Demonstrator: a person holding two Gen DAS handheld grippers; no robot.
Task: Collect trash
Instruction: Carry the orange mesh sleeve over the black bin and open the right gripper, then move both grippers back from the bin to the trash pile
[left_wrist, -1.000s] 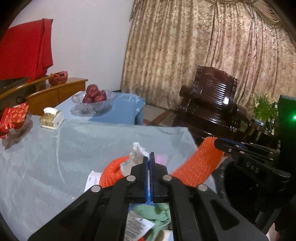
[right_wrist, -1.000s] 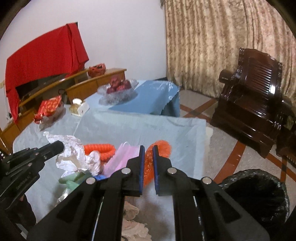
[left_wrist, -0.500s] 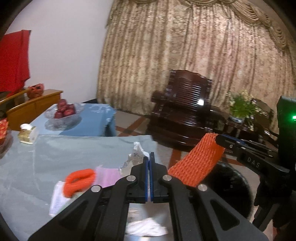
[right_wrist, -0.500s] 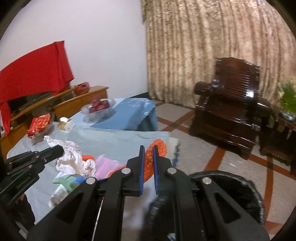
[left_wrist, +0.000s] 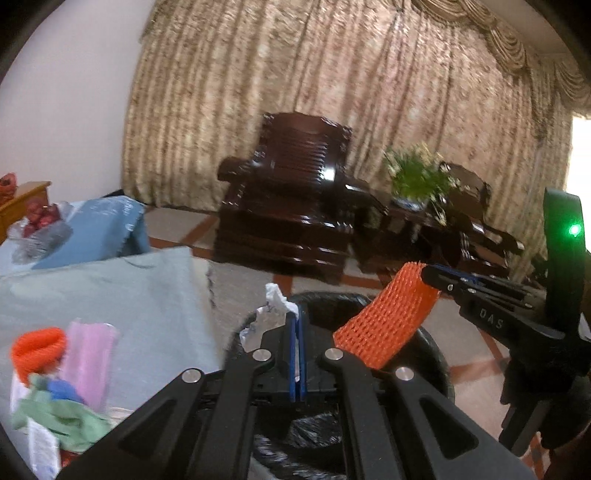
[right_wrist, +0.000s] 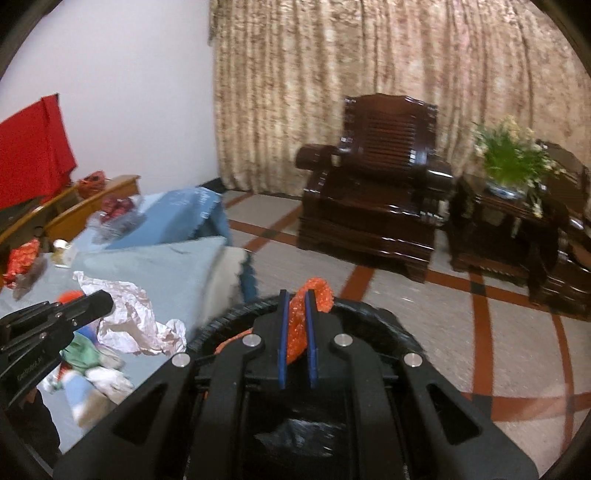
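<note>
Left wrist view first: the left claw (left_wrist: 297, 325) is pinched tight on a crumpled white paper wad (left_wrist: 271, 314), which pokes up and to the left of the tips. Directly below and ahead sits the black-lined trash bin (left_wrist: 436, 354), so the drop is basically straight down. Off to the right, the right claw (left_wrist: 430, 275) clamps an orange foam net (left_wrist: 388, 321), whose long axis slants down-left toward the bin's mouth. More trash sits on the tabletop (left_wrist: 110, 280) to the left.

Right wrist view: the right claw (right_wrist: 295, 299) grips that orange foam net (right_wrist: 301, 328) between its blue pads, standing roughly upright over the bin (right_wrist: 384, 325). Both claws look about equally close, honestly.
</note>
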